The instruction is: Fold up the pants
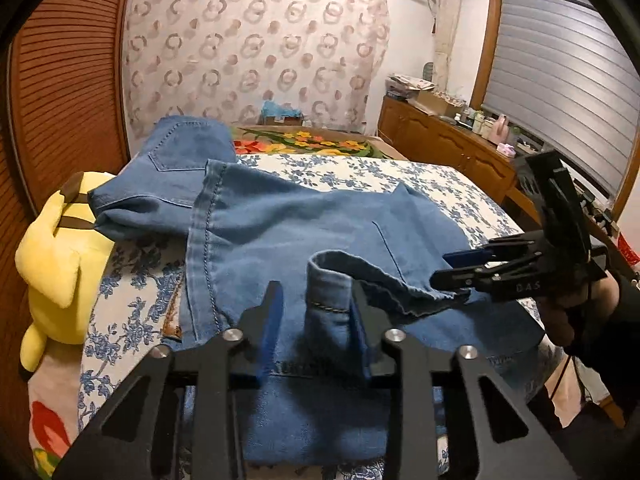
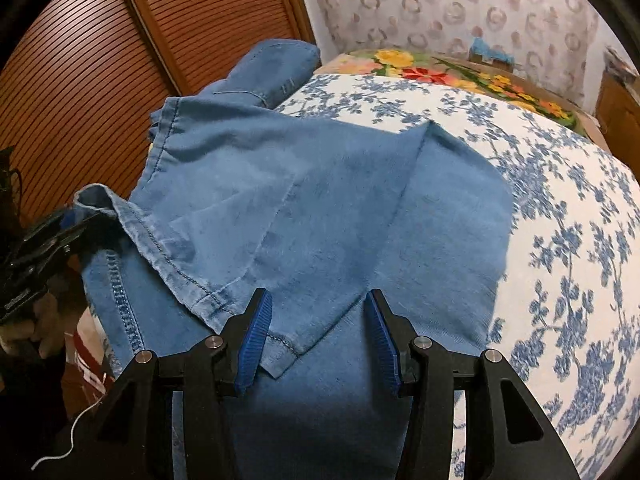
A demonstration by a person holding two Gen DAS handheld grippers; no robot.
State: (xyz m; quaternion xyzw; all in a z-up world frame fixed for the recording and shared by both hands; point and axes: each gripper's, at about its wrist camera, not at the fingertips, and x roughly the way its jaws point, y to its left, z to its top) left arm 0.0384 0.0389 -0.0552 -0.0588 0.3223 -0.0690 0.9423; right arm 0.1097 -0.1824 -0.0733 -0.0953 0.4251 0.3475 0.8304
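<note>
Blue-padded left tongs (image 1: 316,320) fill the bottom of the left wrist view, their jaws parted around a raised hem cuff (image 1: 328,284) of the pants (image 1: 280,232). The cuff leans against the right-hand pad while the other pad stands clear, so I judge it not yet pinched. Right tongs (image 2: 318,328) hover released over the denim, jaws apart, with a hem corner (image 2: 280,354) lying just beside the left pad and no cloth gripped. From the left wrist view they (image 1: 452,276) reach in from the right toward the same hem edge.

Across the floral bed (image 2: 560,200) the jeans lie loosely folded, long axis running away from both tongs toward the waist end (image 1: 180,148) by the wooden doors (image 1: 68,100), near a yellow plush toy (image 1: 60,256). Either hem sits directly under its own tongs, so the coming grasp turns on closing straight down, then carrying the hems along that axis.
</note>
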